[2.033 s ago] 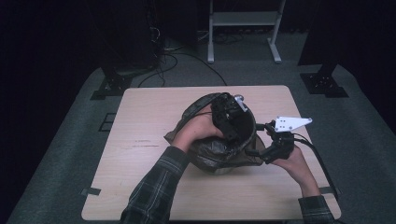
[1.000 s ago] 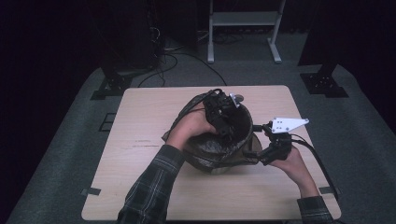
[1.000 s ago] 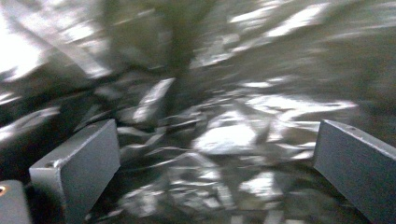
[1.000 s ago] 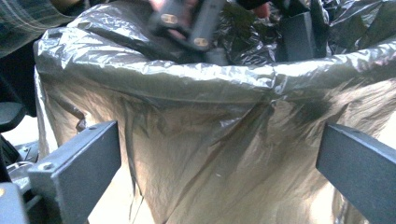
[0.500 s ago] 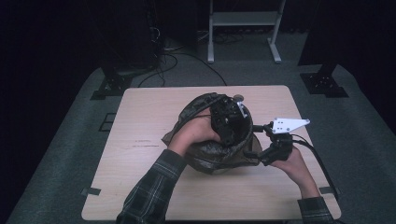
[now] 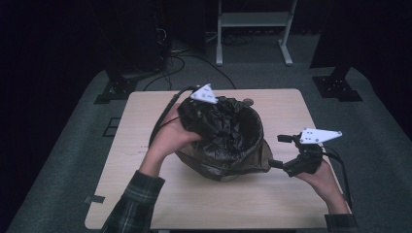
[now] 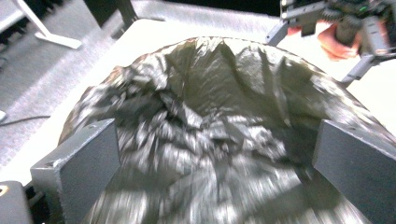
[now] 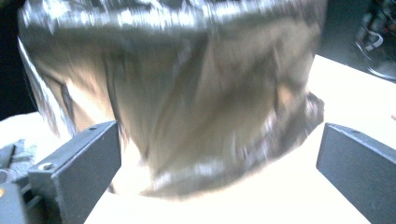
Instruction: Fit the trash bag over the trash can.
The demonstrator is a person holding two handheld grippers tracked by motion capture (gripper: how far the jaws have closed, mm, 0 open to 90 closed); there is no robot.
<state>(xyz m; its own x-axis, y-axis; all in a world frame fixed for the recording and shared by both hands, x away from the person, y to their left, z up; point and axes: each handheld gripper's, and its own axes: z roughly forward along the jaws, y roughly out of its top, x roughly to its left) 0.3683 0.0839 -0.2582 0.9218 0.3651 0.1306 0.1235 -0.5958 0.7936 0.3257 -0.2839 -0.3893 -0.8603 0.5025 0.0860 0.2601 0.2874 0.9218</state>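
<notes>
A crumpled black plastic bag (image 6: 226,141) stands in the middle of the table with its mouth wide and facing up. My left gripper (image 6: 194,108) is at the bag's far left rim, under its grey plate; in the left gripper view the gripper (image 7: 215,140) is open, and the bag's inside (image 7: 210,107) lies between and beyond the jaws. My right gripper (image 6: 279,153) sits low at the bag's right side. In the right gripper view that gripper (image 8: 219,144) is open, facing the bag's brownish wall (image 8: 187,102). I cannot tell whether either touches the bag.
The light wooden table (image 6: 145,145) has bare room in front and to the left. A small round object (image 6: 248,102) lies just behind the bag. Cables and stand feet (image 6: 337,87) sit on the grey floor beyond the far edge.
My left hand has drawn back from over the bag's middle to its far left rim, and the bag's mouth now stands wide. The right gripper has barely moved.
</notes>
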